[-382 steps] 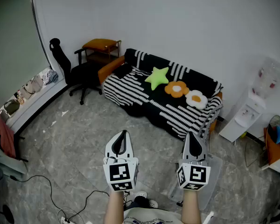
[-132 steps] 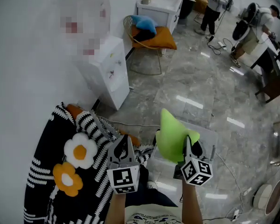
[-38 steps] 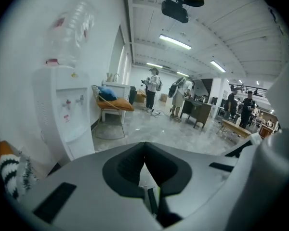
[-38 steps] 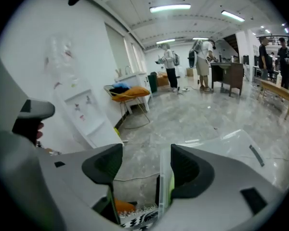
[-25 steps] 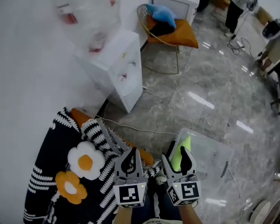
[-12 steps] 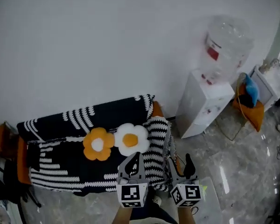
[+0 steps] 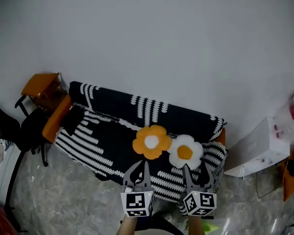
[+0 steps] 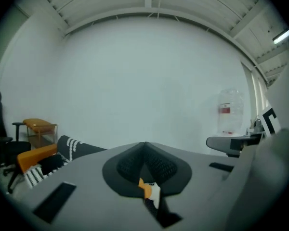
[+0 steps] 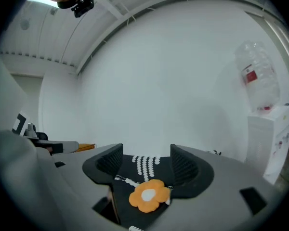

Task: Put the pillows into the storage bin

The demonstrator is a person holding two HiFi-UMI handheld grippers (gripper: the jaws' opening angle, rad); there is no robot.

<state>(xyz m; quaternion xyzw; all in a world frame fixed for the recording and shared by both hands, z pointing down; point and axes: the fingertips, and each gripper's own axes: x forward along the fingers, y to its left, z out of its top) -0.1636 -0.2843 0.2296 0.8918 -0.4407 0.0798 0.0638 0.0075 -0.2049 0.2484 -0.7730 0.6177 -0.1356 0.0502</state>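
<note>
On the striped black-and-white sofa (image 7: 103, 136) an orange flower pillow (image 7: 152, 142) and a white flower pillow (image 7: 185, 151) lie side by side. Just in front of them, my left gripper (image 7: 144, 166) is shut and holds nothing. My right gripper (image 7: 196, 170) is open and empty. In the right gripper view the orange flower pillow (image 9: 147, 195) shows between and beyond the spread jaws of the right gripper (image 9: 147, 163). The left gripper (image 8: 144, 147) has its jaws pressed together, with a sliver of the pillows (image 8: 148, 190) below them. A bit of a green pillow (image 7: 209, 226) peeks in at the bottom edge.
A white water dispenser (image 7: 264, 148) stands right of the sofa, seen also as the dispenser (image 9: 275, 138) with its bottle (image 9: 255, 76). An orange side table (image 7: 41, 84) and a black office chair (image 7: 10, 126) stand at the sofa's left. A white wall runs behind.
The view has swung from the bin back to the sofa. Both grippers now point at the flower pillows; the green pillow has dropped to the bottom edge.
</note>
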